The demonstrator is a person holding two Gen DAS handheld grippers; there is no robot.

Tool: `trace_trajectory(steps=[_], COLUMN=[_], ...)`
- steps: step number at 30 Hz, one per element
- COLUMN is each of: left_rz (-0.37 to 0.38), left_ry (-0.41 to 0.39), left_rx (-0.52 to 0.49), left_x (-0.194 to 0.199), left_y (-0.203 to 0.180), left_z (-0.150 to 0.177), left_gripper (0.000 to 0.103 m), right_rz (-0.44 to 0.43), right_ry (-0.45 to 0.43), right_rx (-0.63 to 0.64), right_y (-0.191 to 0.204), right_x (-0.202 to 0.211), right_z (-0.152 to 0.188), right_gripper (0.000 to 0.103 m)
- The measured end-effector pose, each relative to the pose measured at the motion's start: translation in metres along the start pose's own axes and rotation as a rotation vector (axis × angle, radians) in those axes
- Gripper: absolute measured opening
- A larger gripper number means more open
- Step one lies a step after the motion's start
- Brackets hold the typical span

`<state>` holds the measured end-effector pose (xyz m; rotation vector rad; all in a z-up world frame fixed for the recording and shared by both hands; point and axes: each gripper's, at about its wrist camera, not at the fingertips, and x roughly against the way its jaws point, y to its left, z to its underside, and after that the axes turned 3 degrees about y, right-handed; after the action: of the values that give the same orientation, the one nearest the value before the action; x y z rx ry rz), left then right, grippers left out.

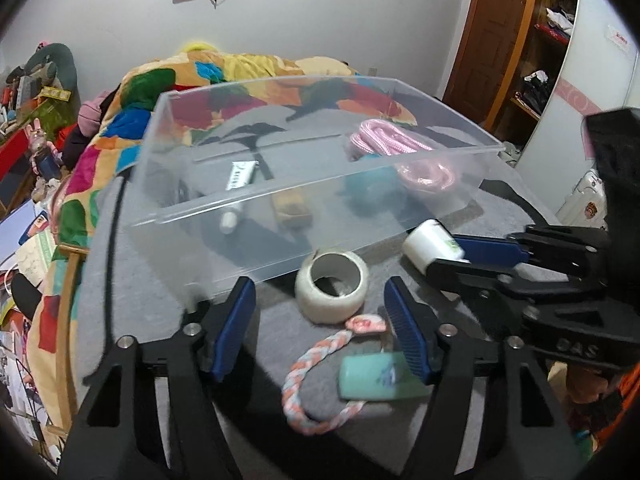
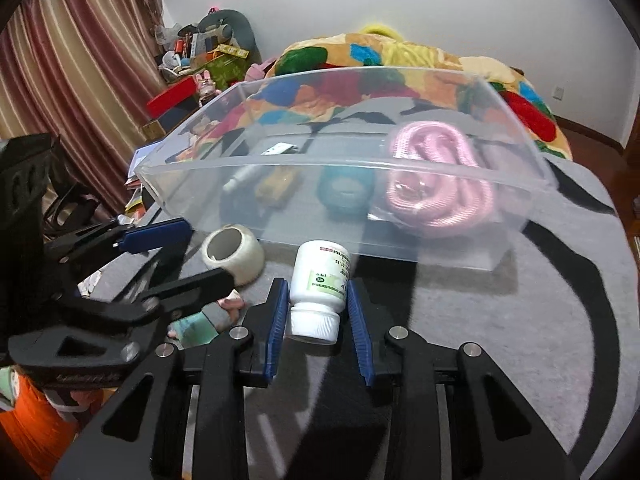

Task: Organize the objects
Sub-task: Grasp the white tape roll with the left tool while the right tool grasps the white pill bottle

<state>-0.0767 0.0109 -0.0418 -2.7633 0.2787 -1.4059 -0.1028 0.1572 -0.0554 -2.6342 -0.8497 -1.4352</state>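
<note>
Surface: a grey table [image 2: 500,320] with dark curved bands, a bed with a patchwork quilt behind it
Bin: clear plastic bin [image 2: 440,216] at the far side, already holding a pink cord, a teal roll, a white tube and a yellowish block
Right claw [image 2: 318,294]: straddles the white pill bottle [image 2: 320,280], blue pads close on both flanks; whether they press it or only bracket it, I cannot tell
Bottle: lies on its side on the table, cap toward the claw, base toward the bin, long axis running along the fingers
Key relation: the bottle sits just before the bin's near wall, so it likely has to rise over that rim and then travel straight ahead
Left claw [image 1: 320,328]: spread wide, holding nothing
Left claw's reach: tape roll [image 1: 332,286] just ahead between the fingers; braided band [image 1: 316,376] and mint-green block [image 1: 378,376] lie nearer
Nearer hand: right for the bottle, left for the tape
</note>
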Motion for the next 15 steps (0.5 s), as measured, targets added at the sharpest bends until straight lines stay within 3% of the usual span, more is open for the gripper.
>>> trace_trajectory(steps=[3,5,15], left_rz=[0.008,0.018,0.048], left_ry=[0.011,0.021,-0.033], left_rx=[0.024,0.031,-0.013], left_x=[-0.007,-0.010,0.016], left_y=[0.000,-0.001,-0.004], left_z=[-0.001,0.000,0.005], left_gripper=[0.054,0.039,0.039], right_rz=[0.012,0.016,0.013], right_ry=[-0.018,-0.030,-0.101], right_rx=[0.005,0.008,0.028], right_y=[-0.002,-0.001,0.003], right_x=[0.009,0.015,0.039], right_z=[0.005,0.007,-0.002], right_gripper=[0.028,0.028,0.028])
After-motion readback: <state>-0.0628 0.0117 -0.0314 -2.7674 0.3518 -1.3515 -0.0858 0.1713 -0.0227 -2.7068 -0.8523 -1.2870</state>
